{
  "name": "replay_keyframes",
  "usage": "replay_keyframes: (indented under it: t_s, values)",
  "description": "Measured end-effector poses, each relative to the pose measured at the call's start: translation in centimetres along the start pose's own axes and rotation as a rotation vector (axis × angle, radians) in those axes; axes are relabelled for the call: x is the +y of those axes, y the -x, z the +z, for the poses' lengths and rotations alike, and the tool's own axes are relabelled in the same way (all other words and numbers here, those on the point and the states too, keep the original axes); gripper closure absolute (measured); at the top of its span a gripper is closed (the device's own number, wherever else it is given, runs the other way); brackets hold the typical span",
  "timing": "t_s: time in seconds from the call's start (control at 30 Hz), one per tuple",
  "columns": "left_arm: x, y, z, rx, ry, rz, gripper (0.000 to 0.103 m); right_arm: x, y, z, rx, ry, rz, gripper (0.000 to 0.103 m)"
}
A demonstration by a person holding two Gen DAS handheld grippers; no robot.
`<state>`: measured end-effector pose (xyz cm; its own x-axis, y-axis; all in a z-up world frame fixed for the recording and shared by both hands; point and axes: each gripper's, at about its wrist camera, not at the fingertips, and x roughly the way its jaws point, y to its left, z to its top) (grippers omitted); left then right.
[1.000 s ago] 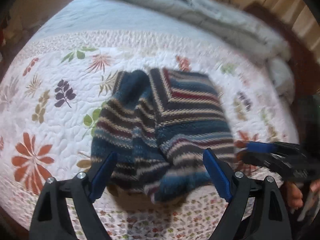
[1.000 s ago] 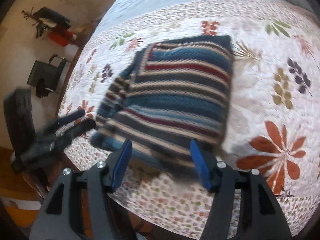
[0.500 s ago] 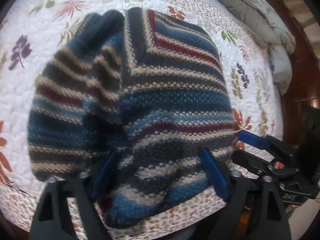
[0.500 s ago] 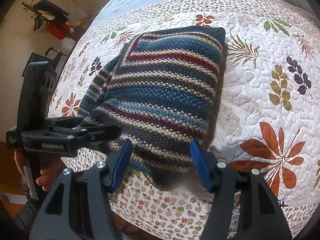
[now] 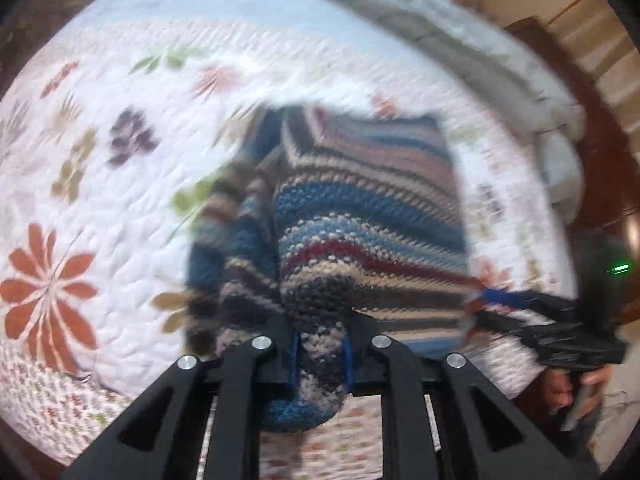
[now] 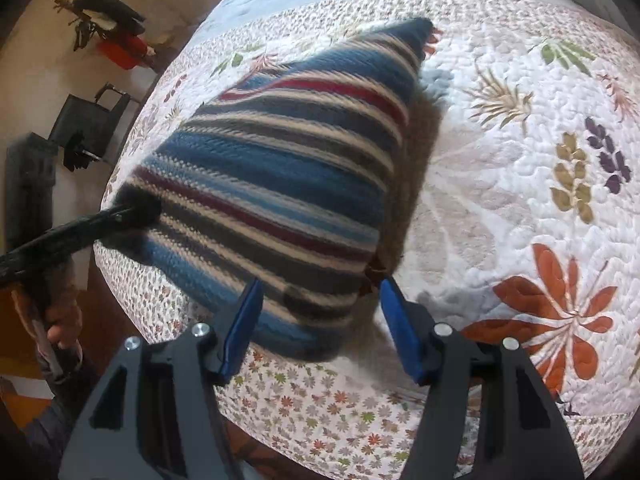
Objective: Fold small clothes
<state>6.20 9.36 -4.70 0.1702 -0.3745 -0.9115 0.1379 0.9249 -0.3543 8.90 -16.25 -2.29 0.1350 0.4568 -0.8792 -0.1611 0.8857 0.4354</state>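
At 12 o'clock off my right gripper (image 6: 320, 320): striped sweater (image 6: 288, 176) hem btwn spread jaws, untouched | left gripper (image 5: 320, 356) closing, pinching near corner | stripes run 9–3.

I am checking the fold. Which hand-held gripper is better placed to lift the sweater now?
Probably the left hand-held gripper: its jaws are closing on the sweater. The right hand-held gripper stands open at the hem.

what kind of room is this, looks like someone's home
Most likely a bedroom in a home. The striped knit garment lies on a bed covered by a floral quilt, a rumpled grey blanket is heaped along its far side, and dark wooden furniture stands beside it.
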Motion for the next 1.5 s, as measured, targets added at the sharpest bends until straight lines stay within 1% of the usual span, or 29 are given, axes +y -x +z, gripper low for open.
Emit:
replay_keyframes:
  t_s: [0.07, 0.1, 0.13, 0.17, 0.23, 0.3, 0.33, 0.37, 0.4, 0.47, 0.57, 0.6, 0.67, 0.7, 0.77, 0.83, 0.9, 0.97, 1.0, 1.03, 1.07, 1.1, 1.17, 1.23, 1.27, 1.3, 1.37, 1.43, 1.5]
  values:
    - [1.4, -4.5, -0.7, 0.117, 0.044, -0.002, 0.086, -0.3, -1.5, 0.1, 0.030, -0.016, -0.008, 0.042]
    - [1.6, -5.8, -0.9, 0.137, 0.047, 0.004, 0.085, -0.5, -2.1, 0.0, 0.041, -0.026, -0.008, 0.042]
    - [1.6, -6.6, -1.2, 0.138, 0.044, 0.015, 0.085, -0.8, -2.9, 0.0, 0.056, -0.041, -0.010, 0.042]
    - [1.2, -6.9, -1.3, 0.123, 0.035, 0.026, 0.085, -1.1, -3.5, 0.0, 0.070, -0.053, -0.014, 0.042]
    - [0.4, -6.6, -1.3, 0.100, 0.013, 0.038, 0.083, -1.8, -4.8, -0.2, 0.096, -0.069, -0.033, 0.038]
    - [-0.1, -6.1, -1.1, 0.096, 0.014, 0.028, 0.077, -2.2, -5.5, -0.4, 0.102, -0.077, -0.065, 0.036]
    - [0.0, -5.4, -0.9, 0.094, 0.013, 0.023, 0.075, -2.5, -5.8, -0.4, 0.106, -0.082, -0.070, 0.036]
    - [-0.1, -4.9, -0.5, 0.084, 0.012, 0.022, 0.070, -2.7, -6.0, -0.5, 0.108, -0.086, -0.067, 0.036]
    - [-0.3, -4.0, -0.1, 0.059, 0.010, 0.022, 0.065, -2.8, -6.0, -0.5, 0.102, -0.087, -0.062, 0.036]
    - [-0.5, -2.7, 0.7, 0.019, 0.001, 0.018, 0.057, -2.6, -5.5, -0.5, 0.087, -0.073, -0.070, 0.036]
    - [-0.6, -1.3, 3.0, -0.036, 0.013, 0.034, 0.048, -1.6, -4.0, -0.7, 0.052, -0.033, -0.119, 0.037]
    - [-0.6, -1.3, 3.9, -0.041, 0.016, 0.033, 0.046, -1.1, -3.6, -0.6, 0.038, -0.021, -0.133, 0.038]
    - [-0.5, -1.8, 5.7, -0.028, 0.025, 0.027, 0.046, -0.3, -2.3, -0.2, -0.010, 0.013, -0.182, 0.038]
    - [-0.5, -2.3, 6.9, -0.019, 0.036, 0.023, 0.046, 0.1, -1.9, 0.0, -0.025, 0.020, -0.189, 0.038]
    - [-0.8, -3.1, 8.1, -0.011, 0.024, 0.020, 0.046, 0.7, -1.2, 1.1, -0.046, 0.027, -0.175, 0.038]
    - [-0.3, -4.0, 9.5, 0.002, 0.021, 0.046, 0.046, 1.5, -0.8, 1.7, -0.058, 0.038, -0.140, 0.038]
    - [-0.7, -5.4, 10.9, 0.027, 0.032, 0.029, 0.046, 2.5, -1.2, 2.1, -0.054, 0.067, -0.133, 0.039]
    - [-0.5, -6.1, 11.6, 0.045, 0.045, -0.004, 0.049, 2.7, -1.9, 2.3, -0.043, 0.073, -0.130, 0.039]
    - [-0.6, -6.6, 12.0, 0.054, 0.049, -0.035, 0.056, 2.6, -2.6, 2.3, -0.028, 0.066, -0.119, 0.039]
    - [-0.1, -6.7, 12.3, 0.060, 0.053, -0.050, 0.063, 2.3, -2.9, 2.3, -0.022, 0.059, -0.115, 0.038]
    - [0.0, -7.1, 12.5, 0.065, 0.067, -0.061, 0.076, 2.1, -3.5, 2.3, -0.016, 0.048, -0.109, 0.037]
    - [0.1, -7.2, 12.4, 0.064, 0.075, -0.071, 0.081, 1.9, -3.7, 2.3, -0.018, 0.047, -0.110, 0.037]
    - [0.4, -7.0, 12.6, 0.053, 0.089, -0.097, 0.085, 1.8, -3.9, 2.3, -0.023, 0.050, -0.111, 0.037]
    - [0.0, -5.8, 12.2, 0.007, 0.083, -0.075, 0.087, 1.7, -3.8, 2.1, -0.021, 0.045, -0.095, 0.037]
    - [-0.4, -4.8, 12.1, -0.028, 0.068, -0.060, 0.087, 1.7, -3.7, 2.1, -0.021, 0.044, -0.089, 0.037]
    - [-0.9, -3.4, 11.8, -0.081, 0.031, -0.031, 0.087, 1.6, -3.6, 2.1, -0.024, 0.044, -0.085, 0.037]
    - [-1.0, -2.3, 11.9, -0.112, 0.013, -0.009, 0.087, 1.5, -3.3, 2.2, -0.028, 0.045, -0.080, 0.037]
    - [0.2, -3.2, 12.6, -0.087, 0.027, 0.024, 0.087, 1.7, -3.4, 2.2, -0.024, 0.050, -0.077, 0.037]
    - [2.0, -6.1, 12.9, -0.014, 0.076, 0.080, 0.087, 1.7, -3.7, 2.1, -0.016, 0.049, -0.077, 0.037]
